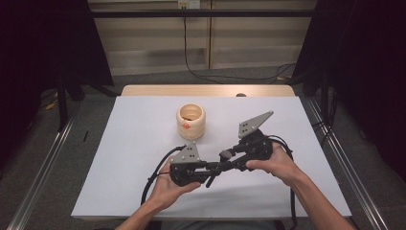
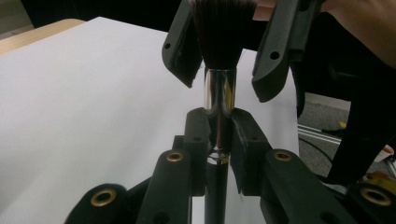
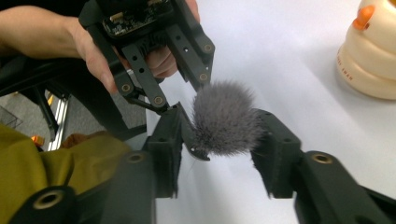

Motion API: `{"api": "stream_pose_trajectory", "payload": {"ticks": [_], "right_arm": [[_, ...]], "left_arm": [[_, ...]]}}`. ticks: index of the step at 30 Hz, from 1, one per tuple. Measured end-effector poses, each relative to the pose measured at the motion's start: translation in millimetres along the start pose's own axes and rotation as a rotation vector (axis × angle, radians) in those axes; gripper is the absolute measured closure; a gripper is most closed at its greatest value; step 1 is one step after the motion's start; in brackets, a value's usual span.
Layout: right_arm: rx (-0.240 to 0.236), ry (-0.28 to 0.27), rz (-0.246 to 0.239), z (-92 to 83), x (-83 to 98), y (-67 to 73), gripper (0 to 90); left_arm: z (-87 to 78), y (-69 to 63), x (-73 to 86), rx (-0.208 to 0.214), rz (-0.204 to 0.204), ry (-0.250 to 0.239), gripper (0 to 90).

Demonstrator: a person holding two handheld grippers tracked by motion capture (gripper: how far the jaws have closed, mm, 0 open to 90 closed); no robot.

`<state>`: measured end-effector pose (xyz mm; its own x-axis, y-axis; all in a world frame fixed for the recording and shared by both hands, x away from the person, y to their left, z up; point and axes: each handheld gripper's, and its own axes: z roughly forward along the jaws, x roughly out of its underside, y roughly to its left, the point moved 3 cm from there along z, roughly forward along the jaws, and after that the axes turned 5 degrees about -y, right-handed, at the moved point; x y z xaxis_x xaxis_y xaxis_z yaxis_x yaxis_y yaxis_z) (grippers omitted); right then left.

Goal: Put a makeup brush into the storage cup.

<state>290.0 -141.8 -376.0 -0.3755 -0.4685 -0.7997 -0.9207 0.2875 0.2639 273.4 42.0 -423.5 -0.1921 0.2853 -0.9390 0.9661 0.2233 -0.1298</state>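
High view: set above person's side, faced fwd and down, table (image 1: 143, 143) taken from far. Left gripper view: set close, aimed along own jaws. Right gripper view: likewise, opposite dir. Brush (image 2: 219, 32) and table shared by all three.

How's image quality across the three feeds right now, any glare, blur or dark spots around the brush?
High view: table evenly lit, surroundings dark, brush small and hard to read. Left gripper view: bright glare streaks on the brush's metal ferrule; the near jaws are dark. Right gripper view: bristles soft and fuzzy, cream holder cut by the frame edge, slightly washed out.
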Motion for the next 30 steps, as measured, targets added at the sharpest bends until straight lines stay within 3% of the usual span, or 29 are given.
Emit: {"api": "stream_pose_trajectory", "payload": {"ticks": [13, 22, 30], "right_arm": [[0.059, -0.105, -0.007, -0.3, -1.2, -1.6, 17.6], [0.100, -0.163, -0.001, -4.4, -2.4, -4.0, 0.9], [0.115, -0.205, 0.002, -7.2, 1.9, -7.3, 1.5]], "left_arm": [[-6.7, 3.1, -0.8, -0.021, -0.010, -0.017, 78.2], [-8.9, 4.5, -0.9, -0.032, -0.016, -0.025, 78.2], [-15.6, 6.6, -1.4, -0.053, -0.017, -0.030, 78.1]]}}
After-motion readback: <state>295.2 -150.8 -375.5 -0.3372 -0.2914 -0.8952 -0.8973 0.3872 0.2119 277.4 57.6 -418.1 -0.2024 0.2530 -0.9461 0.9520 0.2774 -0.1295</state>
